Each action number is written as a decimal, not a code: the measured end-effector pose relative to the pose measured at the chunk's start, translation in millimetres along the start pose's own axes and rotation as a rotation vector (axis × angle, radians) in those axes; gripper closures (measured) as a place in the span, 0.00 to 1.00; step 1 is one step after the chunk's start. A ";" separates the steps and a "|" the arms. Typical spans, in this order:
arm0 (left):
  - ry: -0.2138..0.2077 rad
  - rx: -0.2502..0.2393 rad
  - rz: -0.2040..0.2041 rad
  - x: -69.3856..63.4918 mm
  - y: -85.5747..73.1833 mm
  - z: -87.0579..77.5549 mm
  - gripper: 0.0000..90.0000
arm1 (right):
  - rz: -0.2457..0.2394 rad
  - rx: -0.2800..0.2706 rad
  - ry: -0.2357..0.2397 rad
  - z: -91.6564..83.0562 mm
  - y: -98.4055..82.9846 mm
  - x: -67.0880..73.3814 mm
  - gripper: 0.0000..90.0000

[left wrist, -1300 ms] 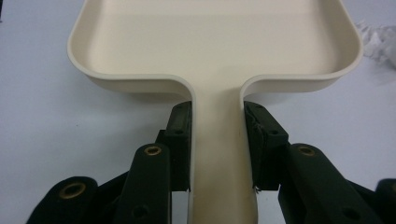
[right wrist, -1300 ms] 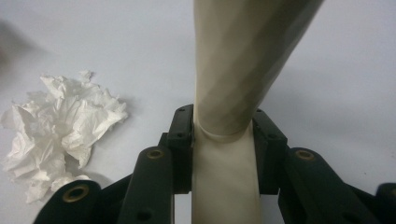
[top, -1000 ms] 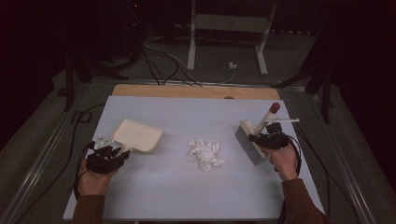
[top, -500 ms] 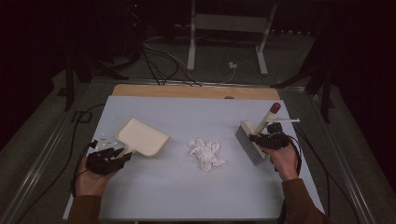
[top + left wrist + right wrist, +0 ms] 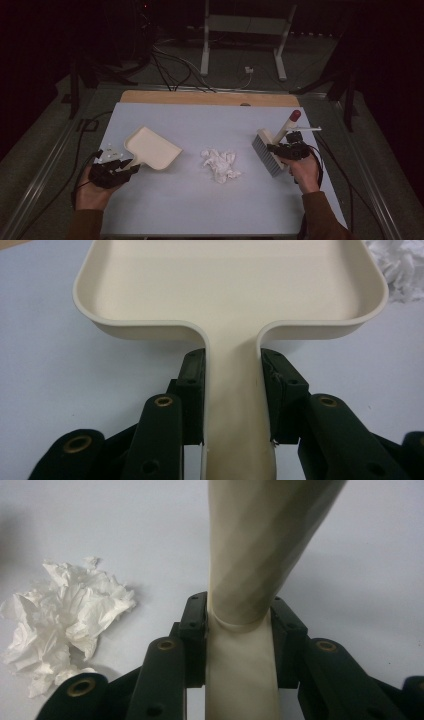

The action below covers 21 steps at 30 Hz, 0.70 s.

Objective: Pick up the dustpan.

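A cream dustpan (image 5: 151, 148) lies on the pale table (image 5: 210, 210) at the left, its mouth turned toward the middle. My left gripper (image 5: 125, 169) is shut on the dustpan's handle (image 5: 235, 405), one pad on each side. A crumpled white paper wad (image 5: 220, 164) sits at the table's centre, and it also lies off to the left in the right gripper view (image 5: 65, 625). At the right, a hand brush (image 5: 267, 155) with grey bristles and a red-tipped cream handle stands tilted with its bristles down on the table. My right gripper (image 5: 281, 148) is shut on the brush handle (image 5: 245, 605).
A wooden strip (image 5: 210, 98) runs along the table's far edge. Beyond it, cables (image 5: 165, 60) and a metal stand (image 5: 240, 30) are on the dark floor. The person's forearms enter from the bottom edge.
The left hand has carried the dustpan a little toward the near side and the centre. The brush and the right hand have stayed put.
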<state>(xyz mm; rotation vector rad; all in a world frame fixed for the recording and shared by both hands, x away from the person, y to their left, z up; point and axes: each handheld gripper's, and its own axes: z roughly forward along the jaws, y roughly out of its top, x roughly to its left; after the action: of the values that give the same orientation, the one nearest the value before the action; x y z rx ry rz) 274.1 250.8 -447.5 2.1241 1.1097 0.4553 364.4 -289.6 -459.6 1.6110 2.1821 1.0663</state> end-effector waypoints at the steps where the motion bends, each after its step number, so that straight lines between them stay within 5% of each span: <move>1: -0.002 0.002 0.003 0.3 0.0 -0.5 0.74 | 0.000 0.000 0.000 0.0 0.0 0.0 0.74; 21: -0.132 0.019 0.087 -2.7 6.1 -2.2 0.74 | -0.008 0.001 0.002 0.1 0.2 0.1 0.74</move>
<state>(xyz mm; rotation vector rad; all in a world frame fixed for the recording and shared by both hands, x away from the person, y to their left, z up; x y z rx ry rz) 274.8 247.0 -441.6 2.1914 0.9538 0.3401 364.6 -289.5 -459.5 1.6010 2.1889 1.0646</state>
